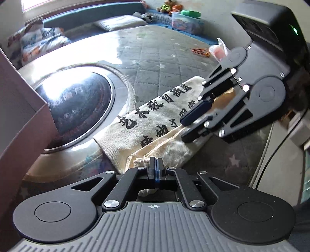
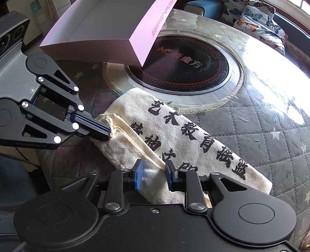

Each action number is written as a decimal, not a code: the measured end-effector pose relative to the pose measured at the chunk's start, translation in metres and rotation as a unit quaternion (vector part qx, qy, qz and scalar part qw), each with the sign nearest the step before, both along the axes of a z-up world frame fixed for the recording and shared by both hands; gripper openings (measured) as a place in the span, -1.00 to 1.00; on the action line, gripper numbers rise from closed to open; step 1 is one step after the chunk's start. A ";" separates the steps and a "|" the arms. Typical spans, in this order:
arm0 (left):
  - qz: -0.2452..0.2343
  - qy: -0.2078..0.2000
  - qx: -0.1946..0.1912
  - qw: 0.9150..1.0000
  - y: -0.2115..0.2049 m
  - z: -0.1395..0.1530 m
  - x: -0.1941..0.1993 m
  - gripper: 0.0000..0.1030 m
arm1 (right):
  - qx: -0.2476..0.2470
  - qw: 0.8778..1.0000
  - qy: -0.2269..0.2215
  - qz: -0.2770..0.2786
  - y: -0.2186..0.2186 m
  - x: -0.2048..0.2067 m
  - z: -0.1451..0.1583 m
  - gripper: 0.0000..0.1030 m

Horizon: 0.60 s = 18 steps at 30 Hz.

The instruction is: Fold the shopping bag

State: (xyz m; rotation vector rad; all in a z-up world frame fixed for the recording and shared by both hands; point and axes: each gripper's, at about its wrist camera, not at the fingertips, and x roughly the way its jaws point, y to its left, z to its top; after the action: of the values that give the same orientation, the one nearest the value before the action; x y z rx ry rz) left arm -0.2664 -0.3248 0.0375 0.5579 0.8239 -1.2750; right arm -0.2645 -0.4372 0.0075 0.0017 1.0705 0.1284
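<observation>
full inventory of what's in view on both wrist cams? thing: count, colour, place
shopping bag: 1, cream canvas with black characters, folded into a long strip on the table beside the hob
hob: 1, black glass with red markings, round, set into the table
table cover: 1, grey quilted with stars, under a glossy top
box: 1, pink, partly over the hob's edge
cushions: several, butterfly print, on the seat behind the table
plush toys: a few, mixed colours, far end of the room
orange cord: 1, on the table's far side
left gripper: 1, black, shut on the bag's end
right gripper: 1, black with blue pads, jaws apart astride the bag
</observation>
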 end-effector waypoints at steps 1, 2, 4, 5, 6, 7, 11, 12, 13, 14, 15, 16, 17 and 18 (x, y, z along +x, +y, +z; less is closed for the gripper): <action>0.001 -0.001 -0.001 1.000 0.000 0.001 0.000 -0.95 | 0.000 1.000 0.000 0.000 0.000 0.000 0.000 -0.50; 0.000 -0.008 -0.002 1.000 0.000 0.002 -0.002 -0.95 | 0.000 1.000 -0.001 -0.001 0.000 0.000 0.000 -0.49; -0.008 -0.029 -0.003 1.000 0.000 0.003 -0.009 -0.95 | 0.001 1.000 -0.002 -0.001 0.000 -0.001 0.000 -0.49; -0.015 -0.043 -0.004 0.999 -0.001 0.003 -0.013 -0.95 | 0.001 1.000 -0.003 -0.002 0.000 -0.001 -0.001 -0.49; -0.021 -0.057 -0.005 0.998 -0.002 0.003 -0.017 -0.95 | 0.002 1.000 -0.003 -0.002 0.000 -0.001 -0.001 -0.49; -0.033 -0.077 -0.005 0.996 -0.002 0.002 -0.022 -0.95 | 0.002 1.000 -0.003 -0.002 0.000 -0.001 -0.001 -0.49; -0.102 -0.187 -0.011 0.977 -0.003 -0.005 -0.048 -0.91 | 0.003 1.000 -0.001 -0.001 0.000 0.000 -0.001 -0.49; -0.124 -0.215 -0.009 0.969 -0.004 -0.010 -0.055 -0.89 | 0.006 1.000 -0.001 -0.001 -0.001 0.000 -0.001 -0.49; -0.138 -0.231 -0.009 0.963 -0.005 -0.013 -0.059 -0.87 | 0.007 1.000 0.000 -0.001 -0.002 0.001 -0.001 -0.49; -0.152 -0.239 -0.010 0.959 -0.006 -0.016 -0.061 -0.87 | 0.008 1.000 -0.001 -0.001 -0.002 0.000 -0.001 -0.49; -0.165 -0.247 -0.012 0.955 -0.007 -0.018 -0.063 -0.89 | 0.009 1.000 -0.001 -0.002 -0.002 0.000 -0.001 -0.49; -0.173 -0.242 -0.014 0.955 -0.007 -0.018 -0.062 -0.89 | 0.010 1.000 -0.001 -0.002 -0.002 0.000 -0.001 -0.49; -0.187 -0.220 -0.016 0.957 -0.009 -0.014 -0.057 -0.89 | 0.010 1.000 -0.001 -0.001 -0.002 0.000 -0.001 -0.49; -0.199 -0.201 -0.018 0.959 -0.009 -0.011 -0.053 -0.86 | 0.010 1.000 0.000 -0.001 -0.002 0.000 -0.001 -0.49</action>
State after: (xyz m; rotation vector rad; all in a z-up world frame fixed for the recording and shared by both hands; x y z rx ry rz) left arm -0.3195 -0.3340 0.0267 0.9507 0.3549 -1.4690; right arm -0.2641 -0.4394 0.0063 0.0197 1.0682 0.1375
